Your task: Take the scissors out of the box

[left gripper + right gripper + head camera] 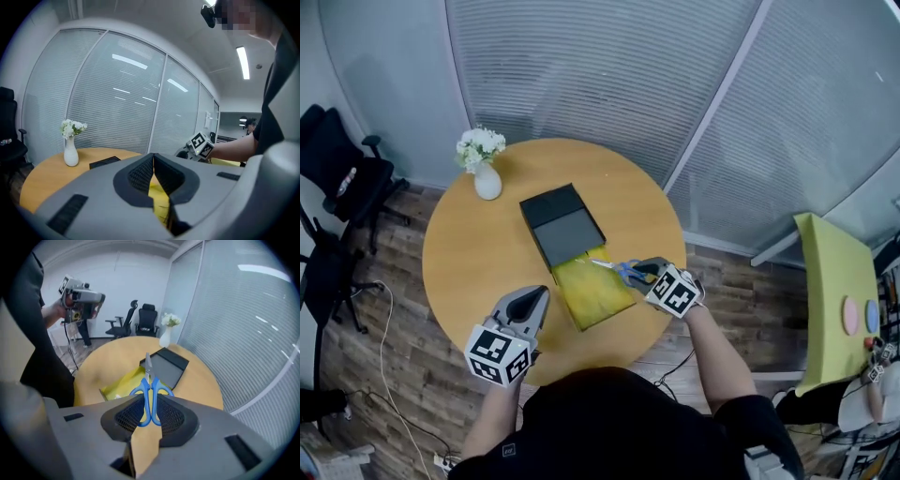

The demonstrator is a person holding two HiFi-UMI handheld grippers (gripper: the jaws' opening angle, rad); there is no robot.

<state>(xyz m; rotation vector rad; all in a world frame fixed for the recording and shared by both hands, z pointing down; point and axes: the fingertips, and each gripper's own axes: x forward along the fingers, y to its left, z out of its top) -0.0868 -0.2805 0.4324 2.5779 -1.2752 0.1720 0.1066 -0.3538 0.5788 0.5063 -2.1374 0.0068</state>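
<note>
- scissors [148, 379]: blue handles, silver blades
- box [562, 223]: black, with a yellow drawer [592, 291]
- counter [473, 258]: tan wood
- vase [487, 181]: white, with white flowers [480, 145]
- left tongs [536, 295], right tongs [636, 272]: grey, with black-and-white marker cubes

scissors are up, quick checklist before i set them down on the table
1. Grip: ok. The right gripper has its pads pressed on the blue handles of the scissors.
2. Blades together: ok, tips pointing away from the person.
3. Scissors out of the box: ok, they look held above its yellow end.
4. Bare table to put them on: ok, left of the box.
5. Left gripper out of the way: ok, shut, empty, apart from the box.
6. Vase clear: ok, upright at the far edge.
</note>
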